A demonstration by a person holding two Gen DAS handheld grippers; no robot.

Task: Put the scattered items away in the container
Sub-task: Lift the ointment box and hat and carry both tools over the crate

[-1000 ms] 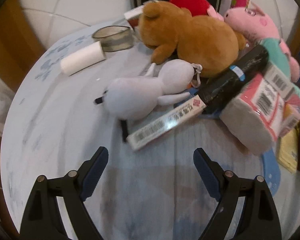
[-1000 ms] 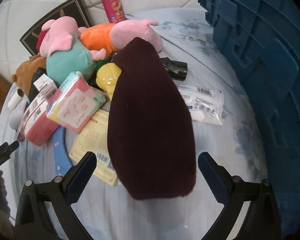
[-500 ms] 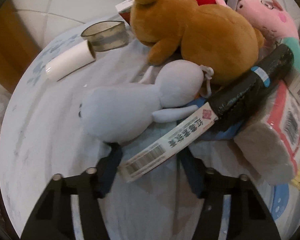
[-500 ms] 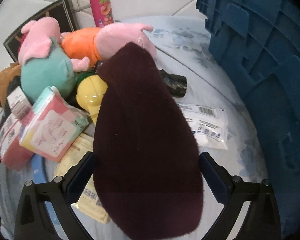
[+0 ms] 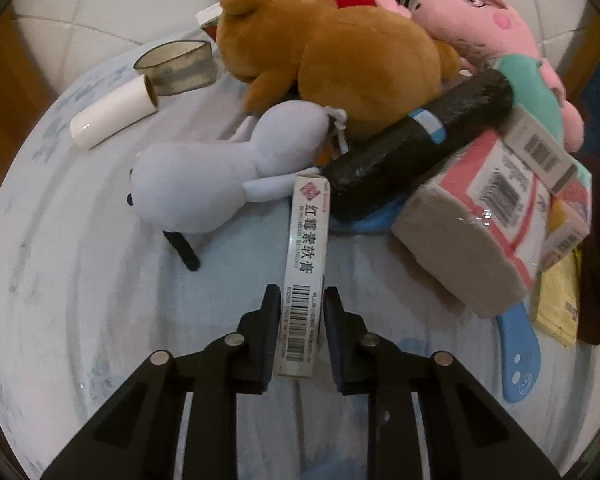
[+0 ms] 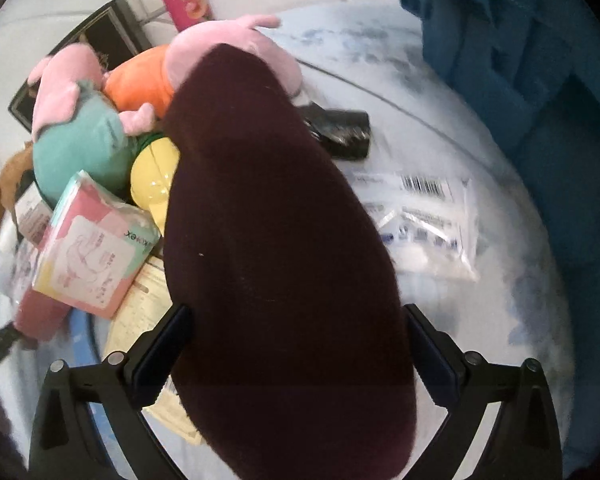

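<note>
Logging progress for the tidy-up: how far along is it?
Early. Nothing visibly binned; the blue crate's inside is hidden. Left gripper is shut on the white ointment box; right gripper straddles the maroon hat, open. Brown bear, tissue pack remain.

Left claw [image 5: 302, 324] now closed on white ointment box [image 5: 305, 272], swung round to point straight ahead. Right claw [image 6: 298, 354] advanced to straddle maroon cloth [image 6: 284, 240].

A round table [image 5: 60, 280] with a pale blue-patterned cloth stands on a white tiled floor [image 5: 100, 4]
</note>
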